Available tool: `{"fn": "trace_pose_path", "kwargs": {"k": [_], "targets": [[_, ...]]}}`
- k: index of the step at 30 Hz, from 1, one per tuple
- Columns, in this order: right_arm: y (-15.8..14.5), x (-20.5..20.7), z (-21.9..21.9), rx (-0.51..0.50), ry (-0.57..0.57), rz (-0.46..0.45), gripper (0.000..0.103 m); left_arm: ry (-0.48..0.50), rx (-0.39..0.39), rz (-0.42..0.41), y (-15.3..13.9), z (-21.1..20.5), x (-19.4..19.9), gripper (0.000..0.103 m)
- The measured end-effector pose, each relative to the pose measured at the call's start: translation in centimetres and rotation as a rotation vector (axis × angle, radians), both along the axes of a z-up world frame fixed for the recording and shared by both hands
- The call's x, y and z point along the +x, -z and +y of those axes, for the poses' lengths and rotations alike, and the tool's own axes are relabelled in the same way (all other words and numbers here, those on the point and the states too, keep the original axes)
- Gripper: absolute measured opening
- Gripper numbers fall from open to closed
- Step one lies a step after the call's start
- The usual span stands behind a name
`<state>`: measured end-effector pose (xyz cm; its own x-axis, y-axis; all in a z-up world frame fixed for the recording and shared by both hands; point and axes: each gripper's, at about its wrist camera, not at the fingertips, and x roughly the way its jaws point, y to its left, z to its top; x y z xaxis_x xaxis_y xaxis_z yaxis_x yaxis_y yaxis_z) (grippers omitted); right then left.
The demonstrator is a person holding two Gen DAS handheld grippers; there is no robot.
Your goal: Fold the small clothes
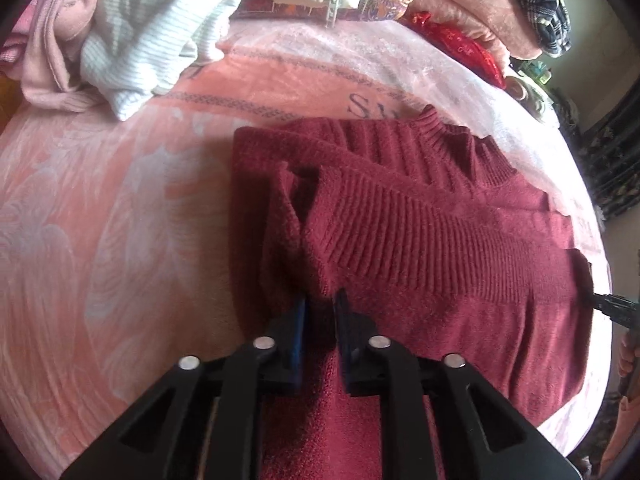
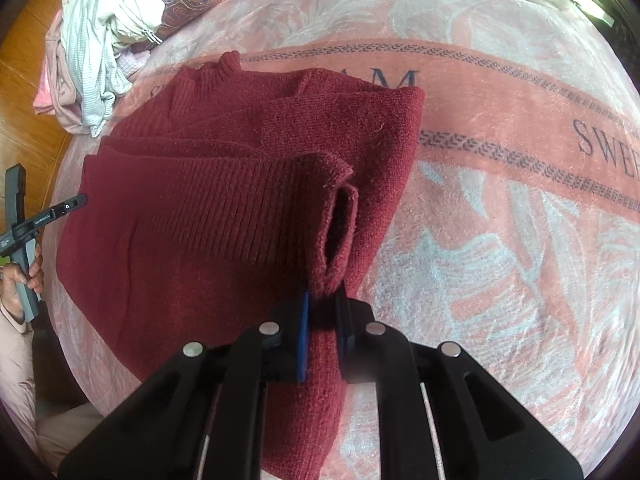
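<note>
Maroon sweater (image 1: 420, 216) lies on the pink blanket (image 1: 120, 220), sleeves folded in. Left claw (image 1: 322, 300) and right claw (image 2: 322, 300) each pinch a hem corner; final fold toward the collar remains.

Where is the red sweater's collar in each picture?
Left wrist view: collar sits upper right of centre, at the sweater's far edge.
Right wrist view: collar sits upper left, at the sweater's far edge.
Shared landmark: the white striped top heaped on the blanket's edge.
</note>
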<state>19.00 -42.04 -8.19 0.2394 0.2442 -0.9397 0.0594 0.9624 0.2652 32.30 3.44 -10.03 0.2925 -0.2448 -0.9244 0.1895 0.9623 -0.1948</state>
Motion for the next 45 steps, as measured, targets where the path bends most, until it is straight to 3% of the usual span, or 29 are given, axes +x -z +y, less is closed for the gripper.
{"fn": "trace_pose_path", "kwargs": {"k": [1,3,5,6,7,12,17,23,27,30,36,40,41,42,43,44,45], "targets": [[0.1,0.1,0.0,0.006,0.001,-0.002,0.013,-0.003,0.0,-0.01,0.2,-0.1,0.2,0.05],[0.2,0.3,0.1,0.006,-0.001,-0.007,0.015,0.001,0.007,-0.031,0.3,-0.5,0.4,0.055],[0.2,0.4,0.3,0.013,0.003,-0.012,0.011,0.008,0.011,-0.038,0.3,-1.0,0.6,0.049],[0.1,0.4,0.3,0.026,0.003,-0.017,0.009,0.011,0.003,-0.04,0.3,-1.1,0.6,0.038],[-0.1,0.4,0.3,0.038,-0.001,-0.023,0.009,0.013,-0.009,-0.029,0.4,-1.1,0.6,0.011],[-2.8,-0.2,-0.3,0.1,-0.009,-0.079,0.007,-0.028,-0.149,-0.036,-0.9,0.6,0.4,0.007],[-7.2,-0.1,-1.1,0.131,0.013,-0.194,0.007,-0.033,-0.255,-0.152,-5.1,1.0,0.4,0.007],[-10.1,3.0,-2.6,0.108,0.101,-0.317,0.007,-0.07,-0.251,-0.336,-8.7,-0.5,2.5,0.007],[-7.8,6.9,-2.9,0.107,0.125,-0.31,0.007,-0.096,-0.222,-0.326,-7.8,-0.8,5.4,0.007],[-4.5,9.7,-2.9,0.076,0.144,-0.264,0.008,-0.118,-0.164,-0.272,-4.9,-1.1,7.3,0.007],[1.6,11.1,-3.9,0.028,0.184,-0.148,0.013,-0.171,-0.072,-0.155,1.0,-0.4,8.7,0.008],[1.1,9.7,-4.4,0.059,0.194,-0.147,0.035,-0.188,-0.07,-0.126,1.5,0.1,8.3,0.021],[0.3,9.2,-4.4,0.055,0.193,-0.153,0.038,-0.186,-0.064,-0.129,1.0,0.2,8.0,0.029],[-0.5,8.6,-4.4,0.046,0.189,-0.154,0.042,-0.185,-0.047,-0.126,0.4,0.2,7.7,0.042],[-1.2,7.9,-4.4,0.047,0.187,-0.155,0.052,-0.183,-0.027,-0.115,-0.2,0.5,7.1,0.072],[-1.8,7.1,-4.4,0.056,0.184,-0.152,0.061,-0.177,-0.031,-0.118,-0.8,1.0,6.5,0.081],[-2.4,6.1,-4.3,0.068,0.173,-0.139,0.061,-0.166,-0.043,-0.118,-1.4,1.6,5.6,0.082]]}}
